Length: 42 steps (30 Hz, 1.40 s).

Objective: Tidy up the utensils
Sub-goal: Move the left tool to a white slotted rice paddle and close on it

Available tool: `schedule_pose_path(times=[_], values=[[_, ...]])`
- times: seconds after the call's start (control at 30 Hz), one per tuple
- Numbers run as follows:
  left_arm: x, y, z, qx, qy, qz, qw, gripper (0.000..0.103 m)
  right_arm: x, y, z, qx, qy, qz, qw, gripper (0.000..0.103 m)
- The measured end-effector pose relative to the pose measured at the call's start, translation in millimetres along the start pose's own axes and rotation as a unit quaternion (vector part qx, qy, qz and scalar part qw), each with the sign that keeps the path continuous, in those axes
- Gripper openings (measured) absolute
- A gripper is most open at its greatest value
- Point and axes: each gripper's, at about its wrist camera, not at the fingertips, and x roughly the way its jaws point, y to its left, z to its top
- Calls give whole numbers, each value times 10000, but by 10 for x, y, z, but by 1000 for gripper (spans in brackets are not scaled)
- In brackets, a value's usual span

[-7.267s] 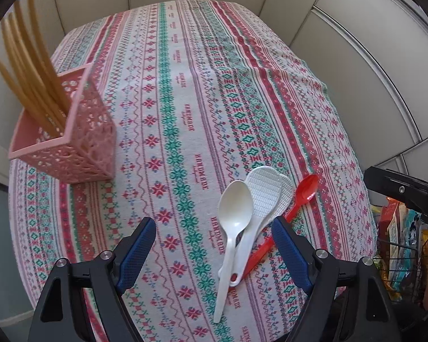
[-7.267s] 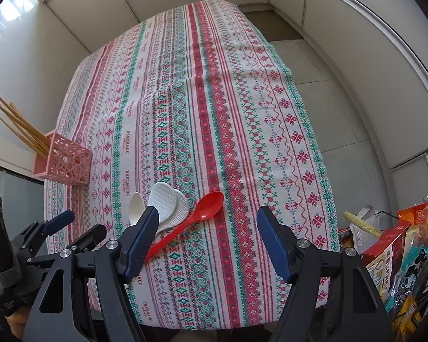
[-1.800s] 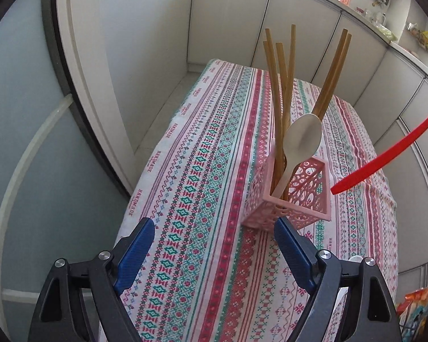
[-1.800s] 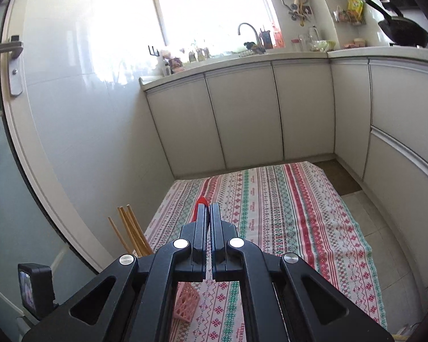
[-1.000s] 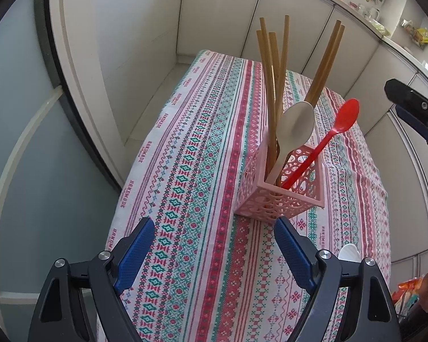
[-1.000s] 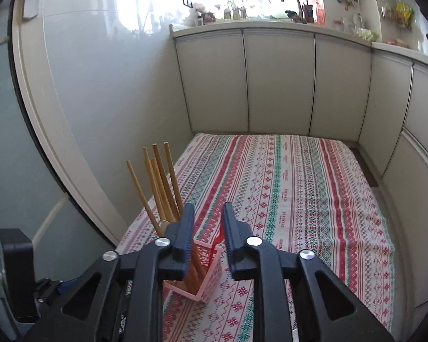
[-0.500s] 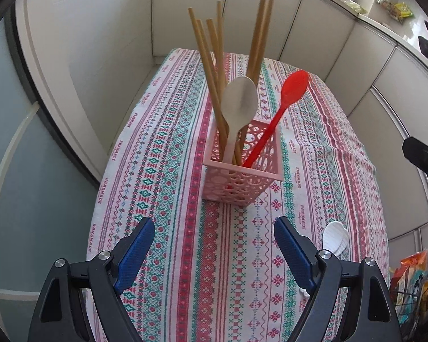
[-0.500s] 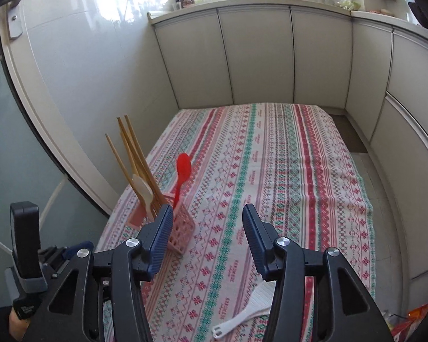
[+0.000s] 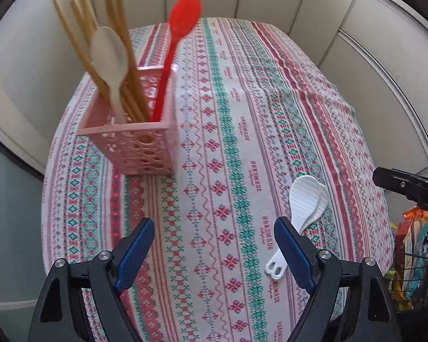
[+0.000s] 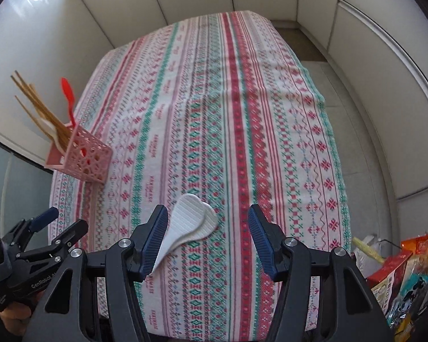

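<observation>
A pink lattice basket stands on the striped tablecloth and holds wooden chopsticks, a white spoon and a red spoon. Two stacked white rice paddles lie flat on the cloth. My left gripper is open and empty above the cloth, just left of the paddles. My right gripper hovers over the paddles; its jaws are opening, with nothing gripped. From the right wrist, the basket with the red spoon is far left.
Snack packets sit in a wire rack off the table's near right corner. White cabinet fronts ring the table. The left gripper shows low left in the right wrist view, the right gripper at the left view's right edge.
My right gripper has let go of the red spoon in the basket, spread its jaws and swung back down over the rice paddles. My left gripper swung from the basket toward the paddles.
</observation>
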Motion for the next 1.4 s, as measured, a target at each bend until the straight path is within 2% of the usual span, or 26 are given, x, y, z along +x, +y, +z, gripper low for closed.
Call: schedule_pose_path(times=[0.3, 0.57, 0.8, 0.9, 0.97, 1.1, 1.17, 1.4], values=[[492, -520, 107, 490, 469, -412, 9969, 85, 100, -388, 16, 355, 203, -79, 9991, 61], [786, -783, 289, 691, 653, -856, 9918, 68, 135, -617, 33, 594, 261, -104, 9978, 61], [933, -1012, 357, 1003, 649, -726, 9902, 62, 180, -785, 32, 819, 353, 6, 9960, 61], [951, -1049, 369, 1071, 614, -683, 9900, 55, 174, -817, 29, 832, 340, -3, 9960, 61], [954, -1070, 373, 1119, 599, -735, 9892, 43, 166, -834, 32, 862, 325, 10, 9957, 61], [955, -1074, 379, 1172, 532, -684, 9893, 29, 165, -840, 34, 889, 312, 36, 9955, 61], [931, -1036, 396, 1090, 509, -740, 9900, 19, 171, -831, 33, 873, 326, 35, 9956, 61], [852, -911, 392, 874, 569, -1060, 9889, 9, 222, -793, 31, 848, 396, 30, 9956, 61]])
